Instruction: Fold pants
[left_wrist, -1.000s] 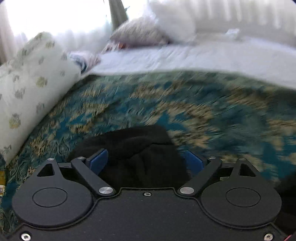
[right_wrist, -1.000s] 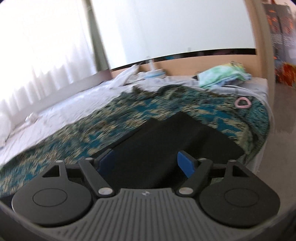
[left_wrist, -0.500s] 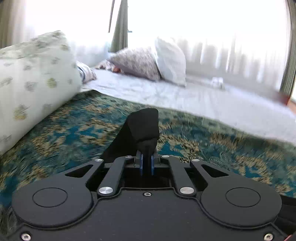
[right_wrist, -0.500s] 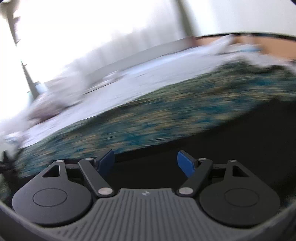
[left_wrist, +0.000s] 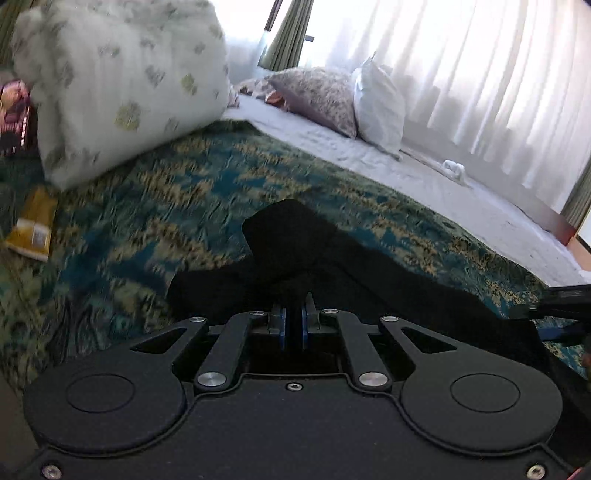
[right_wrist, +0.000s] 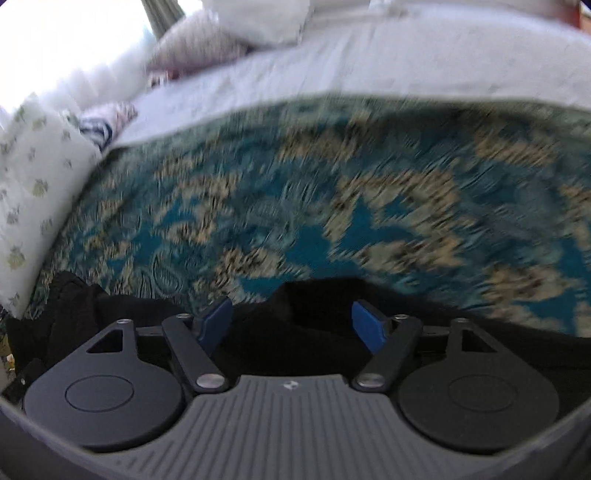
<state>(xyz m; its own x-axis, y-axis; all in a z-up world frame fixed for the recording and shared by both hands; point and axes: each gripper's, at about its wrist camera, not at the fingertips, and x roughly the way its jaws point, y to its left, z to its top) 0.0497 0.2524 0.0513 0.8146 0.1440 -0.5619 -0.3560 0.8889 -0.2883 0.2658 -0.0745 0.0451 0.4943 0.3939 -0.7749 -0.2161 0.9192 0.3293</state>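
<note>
Bright daylight through curtains blows out; right-wrist view motion-blurred.

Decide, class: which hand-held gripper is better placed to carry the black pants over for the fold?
Left. The left hand-held gripper is shut on the pants, a flap raised above the bedspread. The right hand-held gripper is open, gripping nothing.

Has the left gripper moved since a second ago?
Yes. The left gripper, open a second ago, is shut on the black pants, and the floral pillow now sits higher and larger, suggesting it swung left.
</note>
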